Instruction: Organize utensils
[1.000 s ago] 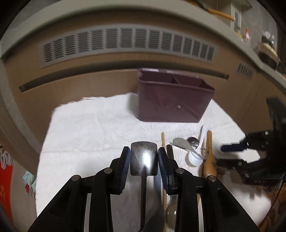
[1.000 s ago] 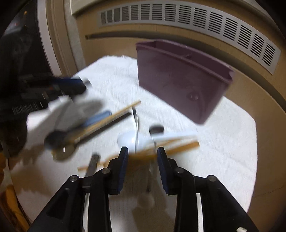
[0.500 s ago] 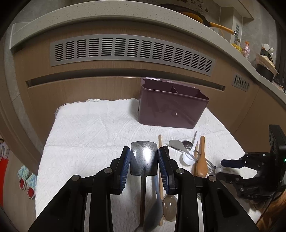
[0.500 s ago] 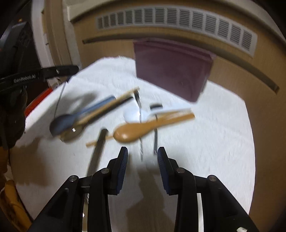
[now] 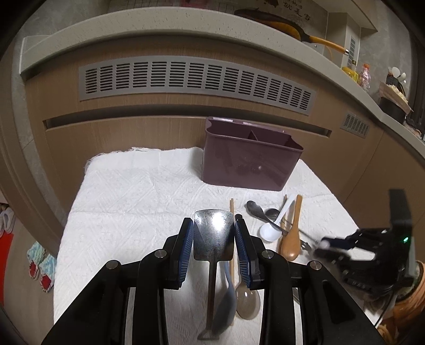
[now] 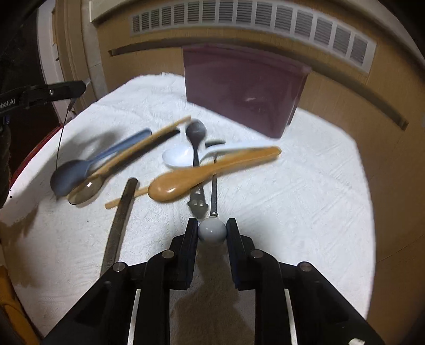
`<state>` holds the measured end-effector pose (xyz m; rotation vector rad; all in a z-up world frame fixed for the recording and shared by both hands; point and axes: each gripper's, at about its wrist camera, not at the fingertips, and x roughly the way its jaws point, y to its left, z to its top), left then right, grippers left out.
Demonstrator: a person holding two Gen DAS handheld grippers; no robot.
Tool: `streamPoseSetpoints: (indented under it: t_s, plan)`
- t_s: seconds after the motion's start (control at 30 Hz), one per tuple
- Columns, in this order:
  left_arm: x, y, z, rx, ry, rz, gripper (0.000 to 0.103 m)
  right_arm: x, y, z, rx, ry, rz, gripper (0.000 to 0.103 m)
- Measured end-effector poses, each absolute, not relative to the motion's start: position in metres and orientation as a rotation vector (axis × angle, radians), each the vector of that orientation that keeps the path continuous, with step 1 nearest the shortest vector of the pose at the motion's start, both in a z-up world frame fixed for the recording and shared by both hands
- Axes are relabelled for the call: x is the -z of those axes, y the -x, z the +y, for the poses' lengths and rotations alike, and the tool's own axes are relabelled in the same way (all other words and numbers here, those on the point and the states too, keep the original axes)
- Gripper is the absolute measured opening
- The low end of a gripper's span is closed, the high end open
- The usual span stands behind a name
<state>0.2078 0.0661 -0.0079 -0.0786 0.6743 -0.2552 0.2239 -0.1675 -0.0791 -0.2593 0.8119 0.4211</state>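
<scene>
My left gripper (image 5: 213, 240) is shut on a metal spatula (image 5: 213, 233), held above the white cloth (image 5: 132, 207). My right gripper (image 6: 212, 231) is shut on the grey ball end of a thin metal utensil (image 6: 212, 228) that lies among the pile. The pile holds a wooden spoon (image 6: 207, 173), a white spoon (image 6: 176, 158), a blue-grey spoon (image 6: 77, 172), a clear brown spoon (image 6: 86, 189), chopsticks (image 6: 148, 144) and a dark metal spoon (image 6: 196, 132). A purple divided utensil holder (image 5: 249, 156) stands at the back of the cloth, also in the right wrist view (image 6: 244, 87).
A wooden cabinet front with a grey vent (image 5: 196, 79) rises behind the cloth. A counter ledge above holds a pan (image 5: 287, 24) and bottles. A dark flat handle (image 6: 119, 220) lies left of my right gripper. The cloth's left half is bare.
My right gripper has dropped towards the cloth and closed on the ball-ended utensil. My left gripper has drawn back and up a little, still holding the spatula.
</scene>
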Motion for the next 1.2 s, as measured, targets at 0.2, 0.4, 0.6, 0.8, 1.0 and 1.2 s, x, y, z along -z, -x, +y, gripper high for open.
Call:
streamPoseSetpoints:
  t_s: [0.2, 0.4, 0.6, 0.8, 1.0, 1.2]
  plan:
    - [-0.012, -0.182, 0.063, 0.271, 0.086, 0.627, 0.033, 0.021, -0.188, -0.181, -0.345, 0.262, 0.632, 0.02]
    - [-0.045, -0.151, 0.051, 0.29, 0.077, 0.532, 0.028, -0.017, -0.164, -0.191, -0.32, 0.219, 0.536, 0.02]
    - [-0.072, -0.137, 0.043, 0.284, 0.049, 0.465, 0.023, -0.047, -0.154, -0.205, -0.338, 0.156, 0.494, 0.02]
    - [-0.038, -0.144, 0.035, 0.349, -0.046, 0.638, 0.06, -0.043, -0.143, -0.214, -0.355, 0.12, 0.513, 0.02]
    - [0.017, -0.163, 0.035, 0.301, 0.063, 0.839, 0.063, -0.031, -0.14, -0.213, -0.359, 0.116, 0.524, 0.02]
    - [0.061, -0.196, 0.002, 0.301, 0.074, 0.946, 0.062, -0.017, -0.141, -0.204, -0.376, 0.137, 0.526, 0.02]
